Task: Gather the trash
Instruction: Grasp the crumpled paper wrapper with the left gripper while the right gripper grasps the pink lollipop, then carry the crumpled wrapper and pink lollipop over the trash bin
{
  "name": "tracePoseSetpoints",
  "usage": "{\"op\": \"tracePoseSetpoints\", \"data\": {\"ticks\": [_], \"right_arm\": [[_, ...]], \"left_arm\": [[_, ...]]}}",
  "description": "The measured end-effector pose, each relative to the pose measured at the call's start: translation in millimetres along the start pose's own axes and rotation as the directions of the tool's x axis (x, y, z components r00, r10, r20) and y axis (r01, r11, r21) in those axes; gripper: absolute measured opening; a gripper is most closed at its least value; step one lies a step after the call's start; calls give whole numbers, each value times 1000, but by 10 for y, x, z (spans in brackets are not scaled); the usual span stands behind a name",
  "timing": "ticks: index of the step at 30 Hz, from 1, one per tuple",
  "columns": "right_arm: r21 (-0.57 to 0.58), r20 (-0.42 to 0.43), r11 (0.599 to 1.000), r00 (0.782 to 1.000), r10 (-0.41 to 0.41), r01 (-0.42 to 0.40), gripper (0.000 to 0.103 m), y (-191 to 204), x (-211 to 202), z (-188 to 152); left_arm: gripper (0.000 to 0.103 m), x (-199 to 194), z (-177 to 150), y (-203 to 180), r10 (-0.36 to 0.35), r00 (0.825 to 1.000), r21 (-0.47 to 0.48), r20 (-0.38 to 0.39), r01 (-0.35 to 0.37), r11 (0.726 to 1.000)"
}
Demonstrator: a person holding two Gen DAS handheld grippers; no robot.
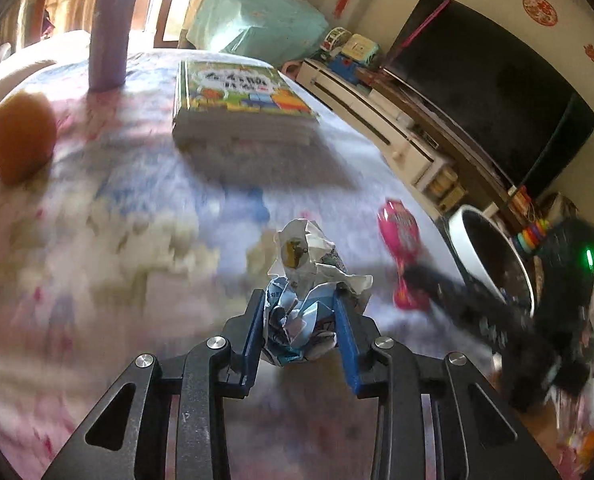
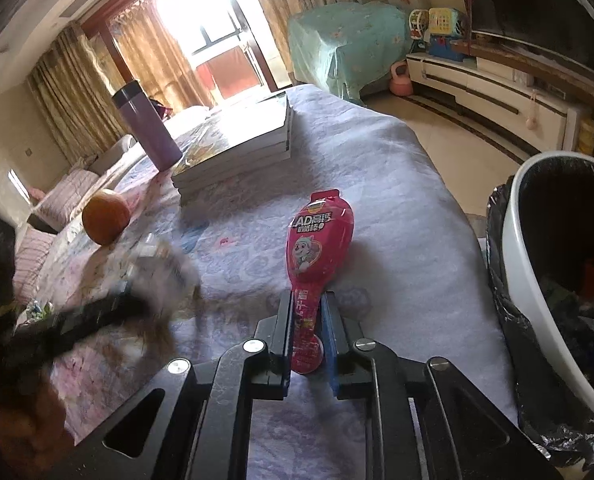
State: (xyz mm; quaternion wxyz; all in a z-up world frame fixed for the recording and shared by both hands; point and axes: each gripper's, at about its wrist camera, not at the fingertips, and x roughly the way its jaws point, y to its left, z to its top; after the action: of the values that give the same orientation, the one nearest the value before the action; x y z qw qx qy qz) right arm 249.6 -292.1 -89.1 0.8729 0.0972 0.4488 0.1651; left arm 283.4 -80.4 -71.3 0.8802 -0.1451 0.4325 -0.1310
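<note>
Crumpled paper (image 1: 305,300) is clamped between the left gripper (image 1: 302,320) pads above the quilted bed (image 1: 137,280). Beside it, a pink wrapper's (image 2: 321,248) narrow stem sits between the right gripper (image 2: 308,332) jaws; contact cannot be told. Farther right, the lined bin (image 2: 537,264) is cut off at the bed's edge; an orange (image 2: 105,217), books (image 2: 237,152) and flask (image 2: 147,128) lie beyond.

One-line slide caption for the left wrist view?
Left gripper clamps a crumpled paper wad above the quilted tabletop.

Pink wrapper (image 2: 321,240); orange fruit (image 2: 105,217); purple flask (image 2: 147,126); floral bedspread (image 2: 397,216).
</note>
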Motion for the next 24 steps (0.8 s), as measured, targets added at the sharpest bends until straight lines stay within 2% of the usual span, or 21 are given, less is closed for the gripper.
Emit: {"op": "tracePoseSetpoints", "data": {"ticks": [3,6,8,10,15,24], "right_arm": [[27,-8,999,1000,19,-19,26,8,34,38],[16,-24,1000,1000,-5,6,37,56,109,54],[-13,-29,999,999,-34,33,34,114,137,47],[-22,-25,998,998,-54,53,20,128,118,35],[33,0,999,1000,-20,20,20,34,-56,-17],[24,55,1000,998,19,-20,20,49,-549,-187]], "left_arm": [[32,-77,-134,43,8,1000,-13,5,-7,1000],[32,-95,-185,42,5,1000,-29,1,-5,1000],[32,-121,-200,21,10,1000,-21,8,-10,1000],[32,-158,-227,-26,14,1000,-13,12,-14,1000],[32,-235,-273,-84,9,1000,-7,24,-8,1000],[31,-429,-362,-326,-3,998,51,55,0,999]]}}
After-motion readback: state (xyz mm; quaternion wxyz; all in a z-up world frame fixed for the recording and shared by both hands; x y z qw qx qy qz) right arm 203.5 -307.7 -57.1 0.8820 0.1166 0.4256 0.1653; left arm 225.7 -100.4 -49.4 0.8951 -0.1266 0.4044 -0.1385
